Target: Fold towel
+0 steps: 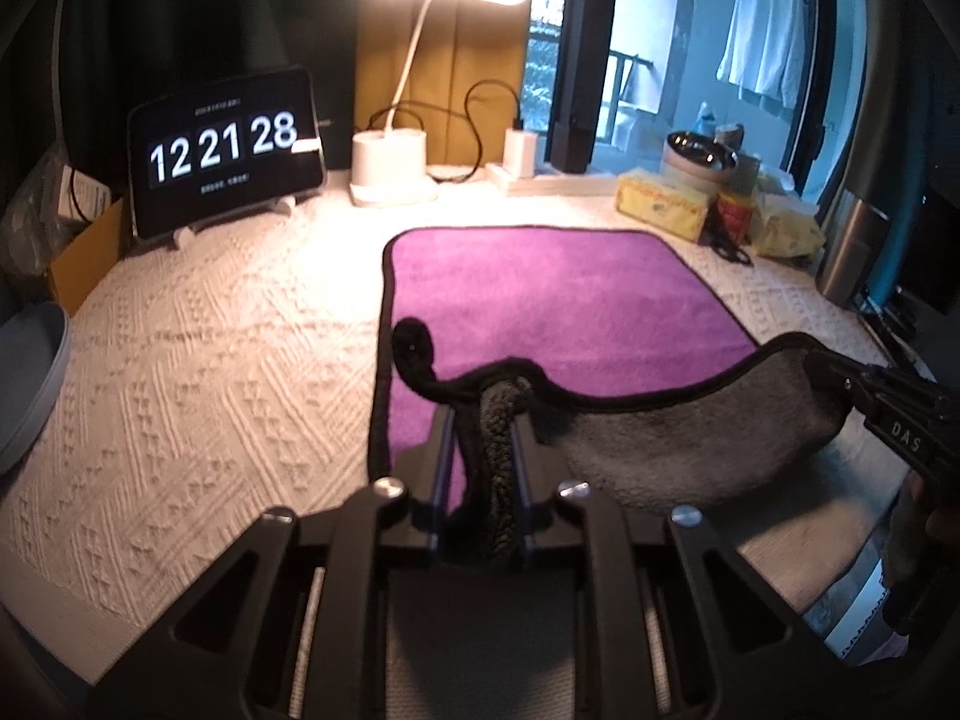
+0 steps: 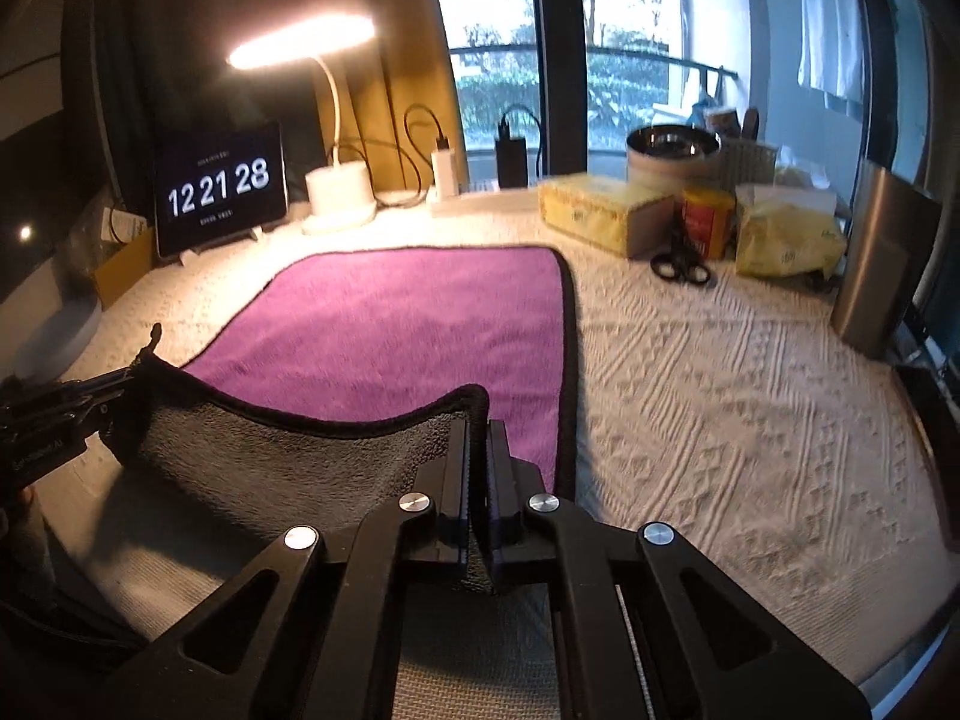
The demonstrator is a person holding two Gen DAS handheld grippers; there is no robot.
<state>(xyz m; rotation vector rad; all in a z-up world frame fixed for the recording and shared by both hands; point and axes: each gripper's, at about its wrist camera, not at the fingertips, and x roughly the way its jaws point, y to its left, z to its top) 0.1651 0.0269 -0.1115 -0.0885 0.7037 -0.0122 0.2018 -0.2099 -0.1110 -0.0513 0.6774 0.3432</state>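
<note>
In right view only: scissors (image 2: pixel 681 264) beside towel (image 2: pixel 390 324).

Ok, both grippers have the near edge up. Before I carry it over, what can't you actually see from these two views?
- Towel near corners: buried between the closed fingers of the left gripper and the right gripper.
- Table surface under the lifted grey flap: hidden by the flap, both views.
- Small text on the clock tablet: too small.
- Bowl: cut off by the left wrist view's edge.
</note>
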